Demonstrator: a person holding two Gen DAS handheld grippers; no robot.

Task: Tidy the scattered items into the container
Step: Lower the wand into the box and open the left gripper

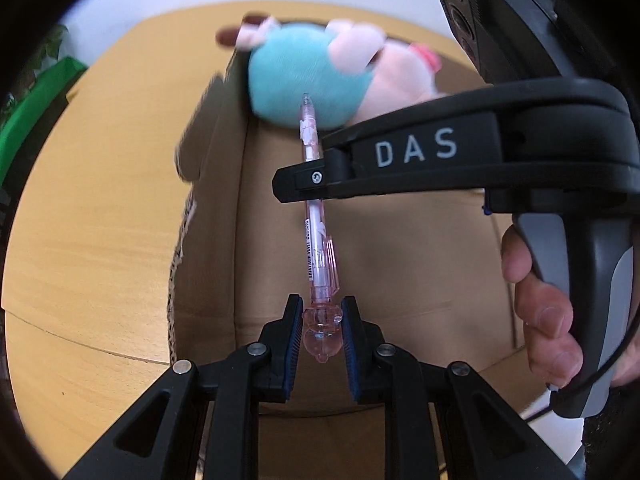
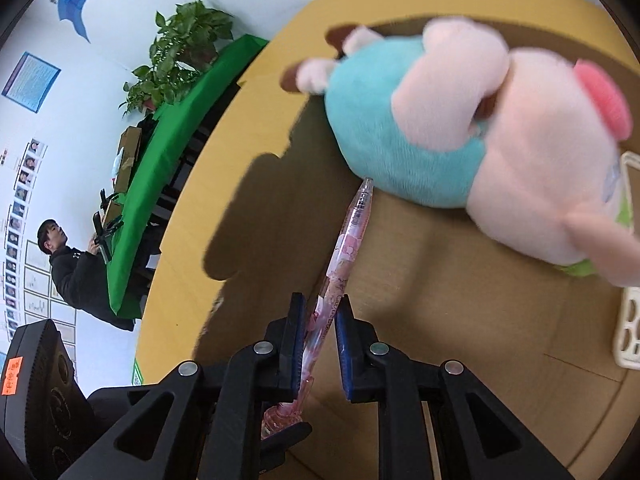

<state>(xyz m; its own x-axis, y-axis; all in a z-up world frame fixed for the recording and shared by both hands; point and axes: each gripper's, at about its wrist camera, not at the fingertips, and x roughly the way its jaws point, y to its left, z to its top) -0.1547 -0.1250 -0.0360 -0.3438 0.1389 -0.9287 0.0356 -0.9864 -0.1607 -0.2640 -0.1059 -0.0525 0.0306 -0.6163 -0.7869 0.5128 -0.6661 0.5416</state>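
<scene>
Wooden table [image 1: 92,216] | green-covered table [image 2: 160,184] | white wall [image 2: 112,12], potted plant [image 2: 180,52]

blurred: plush toy [image 1: 304,68] | hidden: pen [image 1: 320,248] middle behind right tongs [image 1: 280,186] | cut off: white tray [image 2: 630,264]

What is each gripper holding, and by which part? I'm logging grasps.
Left gripper: pink pen, by its cap end. Right gripper: patterned pink pen, by its lower barrel.
</scene>
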